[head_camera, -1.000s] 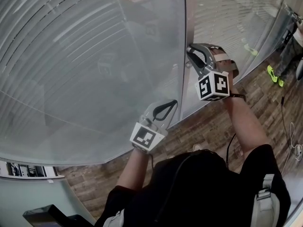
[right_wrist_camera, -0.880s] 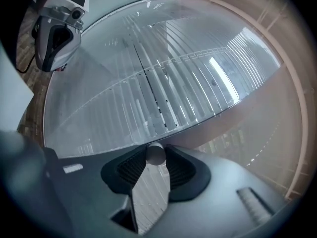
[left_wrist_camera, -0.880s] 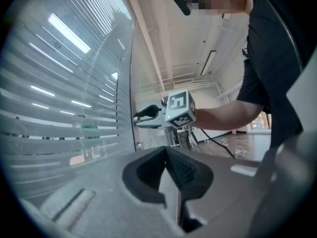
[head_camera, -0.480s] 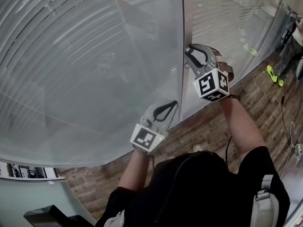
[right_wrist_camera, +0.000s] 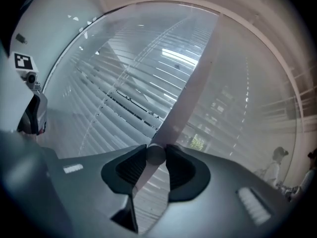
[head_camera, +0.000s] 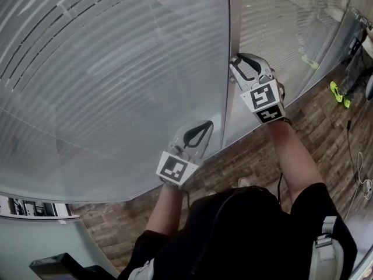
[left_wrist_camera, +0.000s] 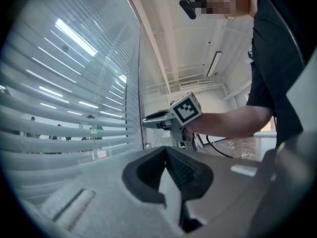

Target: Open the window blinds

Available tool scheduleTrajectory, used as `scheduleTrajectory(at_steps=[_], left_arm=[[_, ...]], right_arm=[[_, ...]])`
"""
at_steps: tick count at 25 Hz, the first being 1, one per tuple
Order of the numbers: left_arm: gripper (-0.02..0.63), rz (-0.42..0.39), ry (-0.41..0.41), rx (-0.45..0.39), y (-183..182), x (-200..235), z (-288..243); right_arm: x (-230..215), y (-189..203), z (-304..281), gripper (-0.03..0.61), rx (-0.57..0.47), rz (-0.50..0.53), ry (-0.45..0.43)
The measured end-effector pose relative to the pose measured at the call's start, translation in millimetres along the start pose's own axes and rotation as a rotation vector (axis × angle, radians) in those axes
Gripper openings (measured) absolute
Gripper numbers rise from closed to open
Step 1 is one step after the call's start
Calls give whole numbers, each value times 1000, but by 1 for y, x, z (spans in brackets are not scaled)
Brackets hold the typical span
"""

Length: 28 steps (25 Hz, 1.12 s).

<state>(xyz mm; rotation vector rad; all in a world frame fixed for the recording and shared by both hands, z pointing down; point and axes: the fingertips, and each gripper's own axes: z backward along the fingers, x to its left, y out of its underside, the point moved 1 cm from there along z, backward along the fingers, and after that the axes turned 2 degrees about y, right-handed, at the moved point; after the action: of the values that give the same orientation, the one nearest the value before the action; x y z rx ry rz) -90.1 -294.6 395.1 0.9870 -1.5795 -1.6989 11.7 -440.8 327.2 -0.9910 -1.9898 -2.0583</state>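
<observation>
Slatted blinds [head_camera: 105,69] hang behind the glass wall, their slats tilted so that dark gaps show at the upper left. On the grey frame post [head_camera: 228,39] sits a small round knob [right_wrist_camera: 155,154], and my right gripper [head_camera: 235,59] is shut on it, both pads pressing its sides. In the right gripper view the post [right_wrist_camera: 198,78] runs up from the knob across the blinds [right_wrist_camera: 129,83]. My left gripper [head_camera: 208,123] hovers lower, close to the glass, shut with nothing in it. The left gripper view shows the blinds [left_wrist_camera: 74,108] and the right gripper [left_wrist_camera: 148,119] at the post.
A wooden floor [head_camera: 250,156] runs along the foot of the glass. Yellow-green shoes [head_camera: 337,92] and white cables [head_camera: 358,168] lie at the right. A second glass panel with blinds [head_camera: 280,22] continues to the right of the post. Someone stands far behind the glass [right_wrist_camera: 277,157].
My right gripper has rolled on the knob, its marker cube turning. The slats have tilted, and gaps now show between them. The left gripper has barely shifted.
</observation>
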Motion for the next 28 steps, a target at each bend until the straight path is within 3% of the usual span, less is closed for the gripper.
scheduleTrajectory(at_steps=[5, 13, 19, 24, 28], left_arm=[[5, 4, -8, 1, 0, 2, 0], [5, 3, -6, -5, 0, 2, 0], [5, -4, 3, -11, -1, 1, 0], [5, 4, 9, -15, -1, -1, -4], [5, 3, 21, -12, -1, -3, -4]], right_arm=[[-9, 10, -3, 127, -30, -270, -24], [-13, 11, -2, 127, -62, -583, -26], [-15, 9, 1, 129, -93, -756, -22], [-15, 10, 1, 129, -91, -799, -26], [-16, 9, 2, 129, -104, -890, -33]])
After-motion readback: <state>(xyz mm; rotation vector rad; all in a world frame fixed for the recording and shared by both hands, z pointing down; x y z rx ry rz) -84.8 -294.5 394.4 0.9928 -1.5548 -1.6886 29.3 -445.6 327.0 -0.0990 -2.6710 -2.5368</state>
